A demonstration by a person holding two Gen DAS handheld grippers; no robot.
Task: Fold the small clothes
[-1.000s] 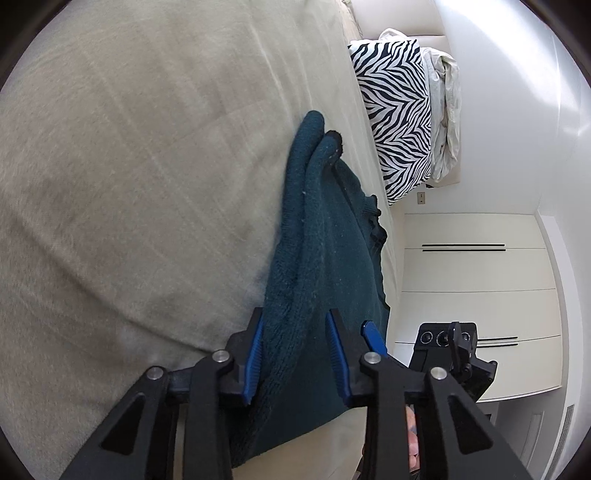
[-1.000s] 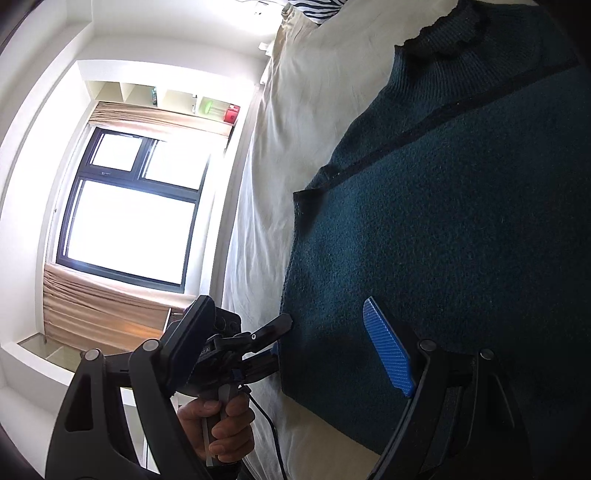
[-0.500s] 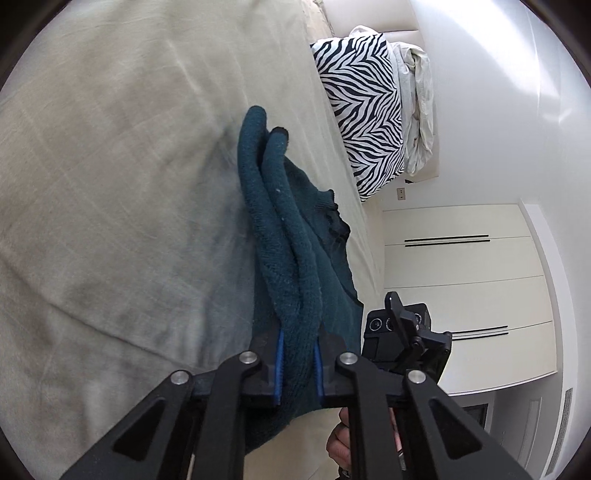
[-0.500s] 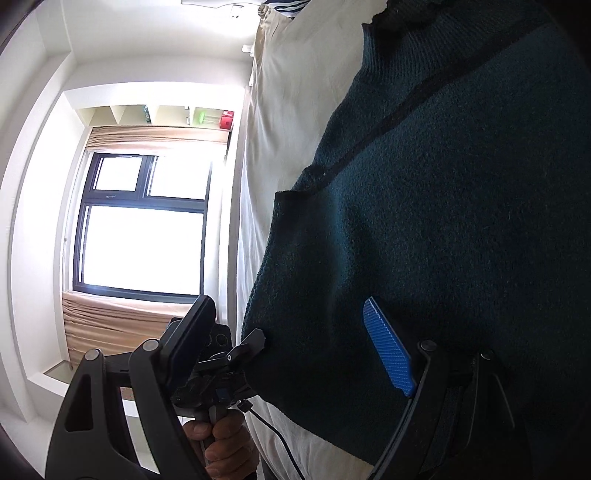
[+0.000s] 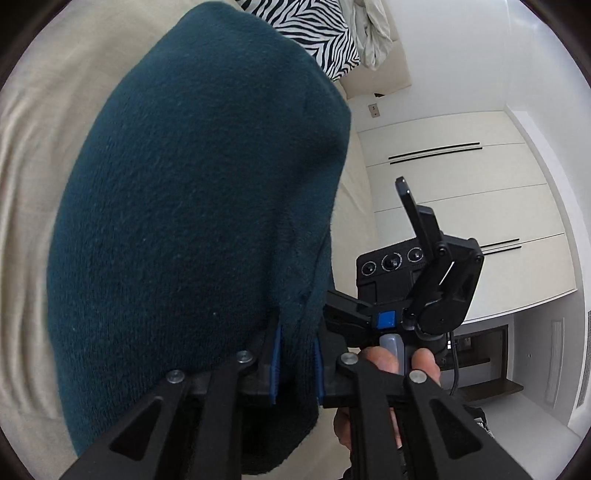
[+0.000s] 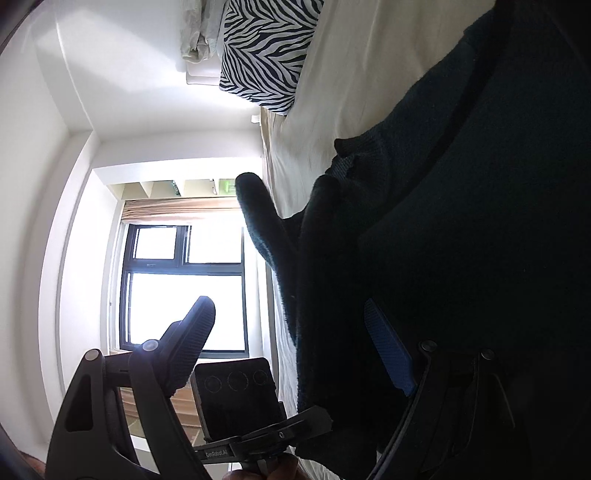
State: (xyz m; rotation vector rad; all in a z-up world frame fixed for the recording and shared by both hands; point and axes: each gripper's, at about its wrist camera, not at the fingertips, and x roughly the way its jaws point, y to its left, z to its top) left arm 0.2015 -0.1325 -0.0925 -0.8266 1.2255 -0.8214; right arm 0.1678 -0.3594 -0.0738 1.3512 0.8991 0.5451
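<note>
A dark teal knit sweater lies on the beige bed. My left gripper pinches a thick fold of it between its blue pads and holds it raised, so the cloth fills most of the left wrist view. The jaws are opening slightly, with the cloth still pressed between them. In the right wrist view the sweater looks almost black, and its lifted fold stands against the window. My right gripper is wide open. The hanging edge of the sweater crosses the gap, and neither pad presses on it.
A zebra-striped pillow and crumpled pale bedding lie at the head of the bed. White wardrobe doors stand beyond the bed's edge. A bright window with beige curtains is on the other side. A hand holds the right gripper's handle.
My left gripper shut on the sweater's folded edge, then lifted and swung it across, so the cloth now looms close. The right gripper moved sideways and stayed open.
</note>
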